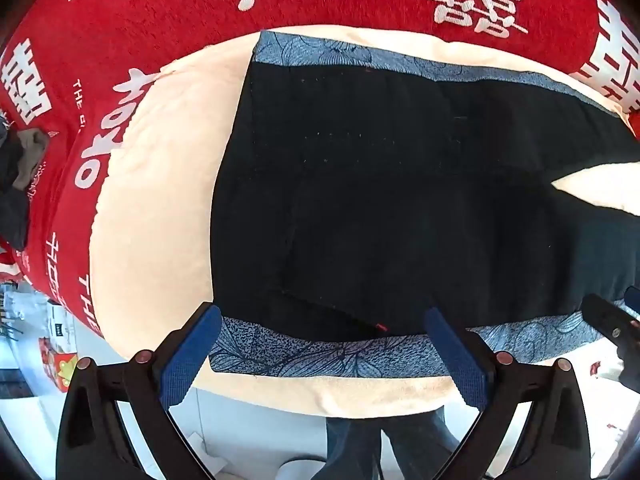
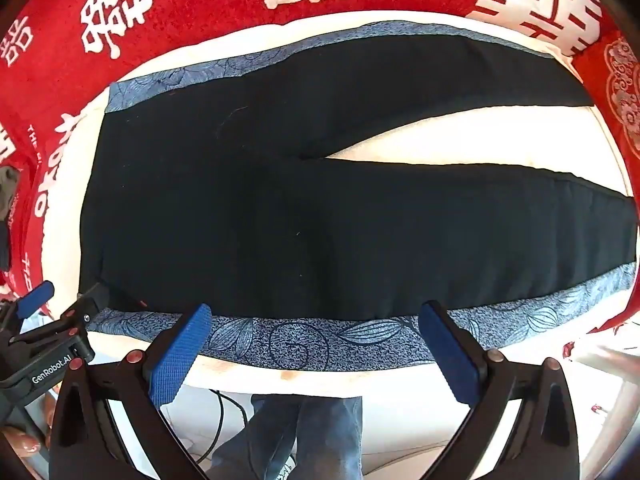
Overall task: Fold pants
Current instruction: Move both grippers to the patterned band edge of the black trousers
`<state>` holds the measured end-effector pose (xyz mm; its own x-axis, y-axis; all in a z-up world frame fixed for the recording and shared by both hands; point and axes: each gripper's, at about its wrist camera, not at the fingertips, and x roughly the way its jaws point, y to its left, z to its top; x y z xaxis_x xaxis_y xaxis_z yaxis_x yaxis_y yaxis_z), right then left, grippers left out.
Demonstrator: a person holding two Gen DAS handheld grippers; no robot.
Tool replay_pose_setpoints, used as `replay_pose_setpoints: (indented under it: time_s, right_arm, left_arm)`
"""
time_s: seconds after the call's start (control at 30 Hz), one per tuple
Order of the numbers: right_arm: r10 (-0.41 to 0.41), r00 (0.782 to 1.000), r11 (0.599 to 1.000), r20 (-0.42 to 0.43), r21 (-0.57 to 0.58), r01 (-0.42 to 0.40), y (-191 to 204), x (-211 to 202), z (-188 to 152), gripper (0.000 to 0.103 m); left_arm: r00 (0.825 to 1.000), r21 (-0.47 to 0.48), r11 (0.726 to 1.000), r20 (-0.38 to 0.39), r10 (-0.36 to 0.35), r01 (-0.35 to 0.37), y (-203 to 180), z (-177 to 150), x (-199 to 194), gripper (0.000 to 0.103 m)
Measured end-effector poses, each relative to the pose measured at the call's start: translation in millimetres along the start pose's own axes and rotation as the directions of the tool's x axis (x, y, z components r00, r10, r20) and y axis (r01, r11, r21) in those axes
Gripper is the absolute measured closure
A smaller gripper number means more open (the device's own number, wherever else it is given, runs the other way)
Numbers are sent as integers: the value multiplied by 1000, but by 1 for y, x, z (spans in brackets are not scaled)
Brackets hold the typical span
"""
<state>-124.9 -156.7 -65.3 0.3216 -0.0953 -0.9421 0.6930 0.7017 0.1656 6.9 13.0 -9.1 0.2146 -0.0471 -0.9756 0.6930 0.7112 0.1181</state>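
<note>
Black pants (image 2: 260,208) with a blue floral stripe (image 2: 300,340) down each outer seam lie flat on a cream cloth (image 2: 460,140), waist to the left, legs spread apart to the right. In the left wrist view the waist part of the pants (image 1: 380,200) fills the middle. My left gripper (image 1: 322,322) hovers open over the near striped edge (image 1: 320,354) by the waist, nothing between its blue pads (image 1: 192,356). My right gripper (image 2: 316,320) stands open above the near stripe further along, also holding nothing. The left gripper (image 2: 44,328) shows at the lower left of the right wrist view.
A red blanket (image 1: 160,20) with white characters lies under and around the cream cloth (image 1: 160,220). Dark crumpled clothing (image 1: 16,184) sits at the far left. The person's jeans-clad legs (image 2: 304,436) and a cable (image 2: 220,420) show below the near edge. Boxes (image 1: 60,356) stand on the floor at left.
</note>
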Motion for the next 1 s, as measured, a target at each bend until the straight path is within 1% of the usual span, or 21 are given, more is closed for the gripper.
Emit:
replay_pose_setpoints:
  time_s: [0.23, 0.5, 0.67, 0.87, 1.0]
  right_arm:
    - [-14, 1000, 1000, -8, 5, 14, 4, 1, -6, 0]
    - [-25, 1000, 1000, 13, -19, 25, 15, -8, -15, 0]
    - [-31, 999, 999, 29, -40, 32, 16, -16, -22, 0]
    - [-30, 999, 998, 35, -57, 32, 10, -24, -38, 0]
    - [-49, 997, 994, 53, -91, 54, -2, -33, -48, 0]
  left_arm:
    - [1000, 20, 1000, 0, 2, -2, 11, -6, 3, 0]
    - [1000, 8, 1000, -6, -3, 3, 20, -11, 3, 0]
    - [1000, 13, 1000, 1, 9, -9, 24, -19, 1, 0]
    - [1000, 10, 1000, -27, 12, -12, 29, -35, 1, 0]
    - [999, -1, 1000, -28, 15, -15, 37, -44, -2, 0]
